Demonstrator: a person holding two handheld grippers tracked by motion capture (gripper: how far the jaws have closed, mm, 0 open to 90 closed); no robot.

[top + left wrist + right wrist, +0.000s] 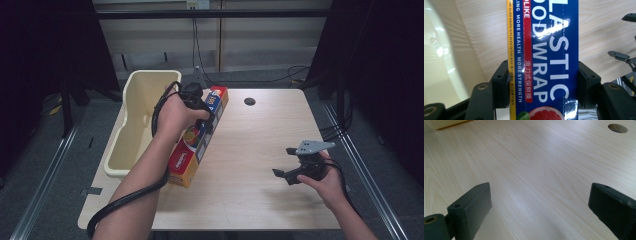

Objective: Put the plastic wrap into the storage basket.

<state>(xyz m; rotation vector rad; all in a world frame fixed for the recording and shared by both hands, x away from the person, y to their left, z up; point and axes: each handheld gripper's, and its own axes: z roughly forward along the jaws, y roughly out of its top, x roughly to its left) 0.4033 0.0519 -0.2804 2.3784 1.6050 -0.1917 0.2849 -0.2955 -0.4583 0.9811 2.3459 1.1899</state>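
Both jaws of the left claw (543, 82) clamp the plastic wrap box (197, 136) across its long axis, just beside the cream bin (131, 125) at the desk's (260, 150) left edge; right claw (287, 162) released.

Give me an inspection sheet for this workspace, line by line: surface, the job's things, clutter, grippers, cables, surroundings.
Surface: light wooden table, with a round hole near the far edge.
Job's things: long plastic wrap box beside the cream bin at the table's left edge.
Clutter: nothing seen.
Grippers: left gripper clamped across the box's width; right gripper open over bare wood, holding nothing.
Cables: thick black cable trails from the left gripper along the forearm; more cables lie on the floor behind the table.
Surroundings: dark curtains on both sides, grey floor, pale wall panels behind.
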